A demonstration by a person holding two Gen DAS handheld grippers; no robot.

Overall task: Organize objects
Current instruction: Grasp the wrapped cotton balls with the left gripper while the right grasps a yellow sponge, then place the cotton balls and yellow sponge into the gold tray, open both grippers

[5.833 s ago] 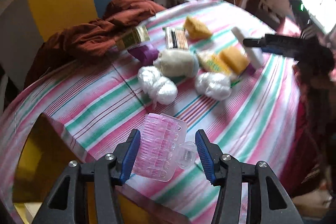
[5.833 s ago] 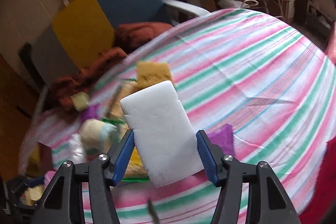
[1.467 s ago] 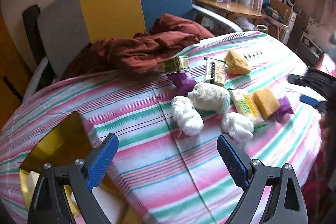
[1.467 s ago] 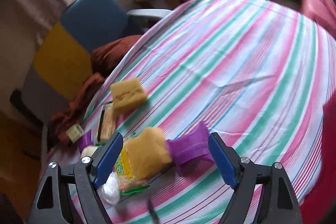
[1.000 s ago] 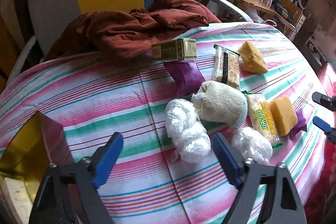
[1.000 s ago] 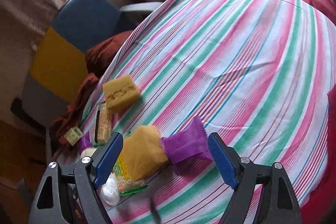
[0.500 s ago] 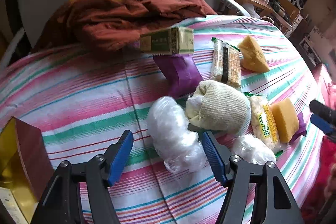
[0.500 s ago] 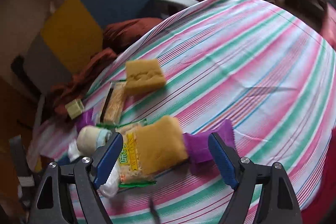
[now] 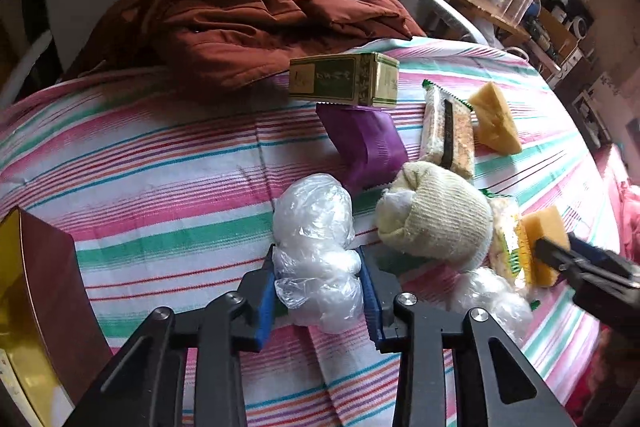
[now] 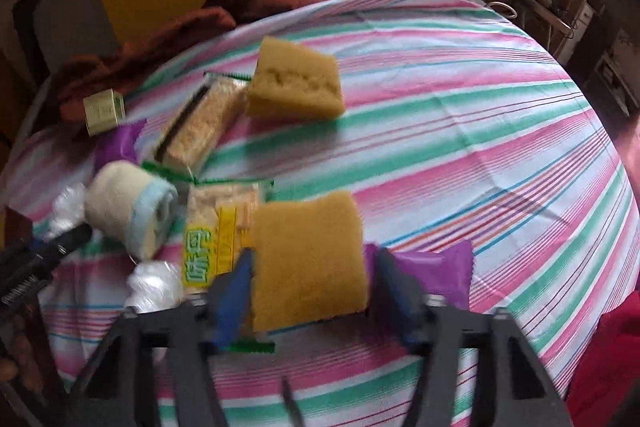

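Item: clear plastic bundle point(image 9: 316, 255), crumpled film. Location: on the striped counter point(image 9: 168, 187), just left of the rolled sock point(image 9: 436, 223), which serves as landmark for this entry.

Change noted: half a second ago the left tool point(image 9: 318, 291) stood wide around the bundle with gaps on both sides; now its blue pads press both flanks of the near lobe, and the jaws are closing. Likewise the right tool point(image 10: 312, 291), wide and empty a moment back, is closing with the yellow sponge point(image 10: 310, 259) between its jaws; the left pad touches the sponge edge, the right pad looks just clear, though blur leaves this uncertain.

Meaning for the task: both picks appear begun at once; lifting and sorting remain undone.

Orientation: the bundle's long axis runs away from the left tool, toward the purple packet point(image 9: 366, 143) behind the sock; the grip falls across the short axis at the near end. The sponge lies flat, right of the sock, overlapping a yellow-green snack pack point(image 10: 218, 239); its long side runs away from the right tool.

Other stock behind the sock: green box point(image 9: 344, 79), wafer pack point(image 9: 448, 135), second sponge point(image 9: 494, 119).
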